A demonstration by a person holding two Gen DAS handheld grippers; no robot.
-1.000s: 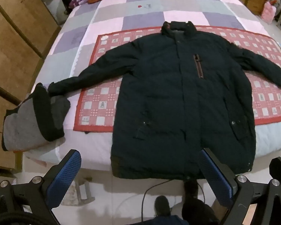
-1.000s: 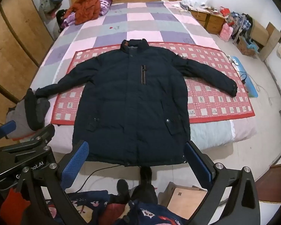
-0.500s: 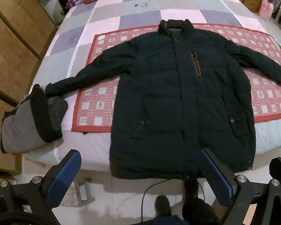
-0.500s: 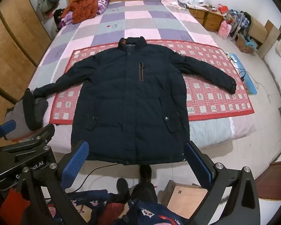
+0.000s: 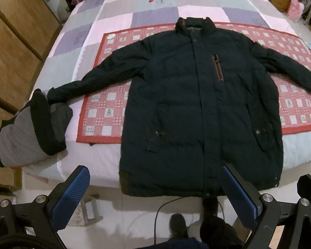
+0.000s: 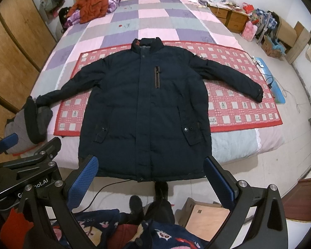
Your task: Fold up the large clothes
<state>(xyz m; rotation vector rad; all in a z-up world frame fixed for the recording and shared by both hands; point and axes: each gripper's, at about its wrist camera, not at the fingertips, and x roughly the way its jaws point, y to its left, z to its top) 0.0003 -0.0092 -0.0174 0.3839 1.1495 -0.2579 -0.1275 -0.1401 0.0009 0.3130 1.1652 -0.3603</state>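
Nearest, the left gripper [image 5: 155,188] and right gripper [image 6: 151,178] are held empty, fingers apart, short of the hem. The dark jacket [image 6: 145,112] lies spread on the bed [image 6: 234,145], unfolded; a sleeve is probably to be grasped first.

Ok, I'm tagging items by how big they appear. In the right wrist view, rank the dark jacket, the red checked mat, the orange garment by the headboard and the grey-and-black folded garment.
1. Dark jacket
2. Red checked mat, partly hidden under the jacket, so close to it
3. and 4. Orange garment and grey-and-black folded garment: alike in apparent size; the orange one lies farther off, so unranked.
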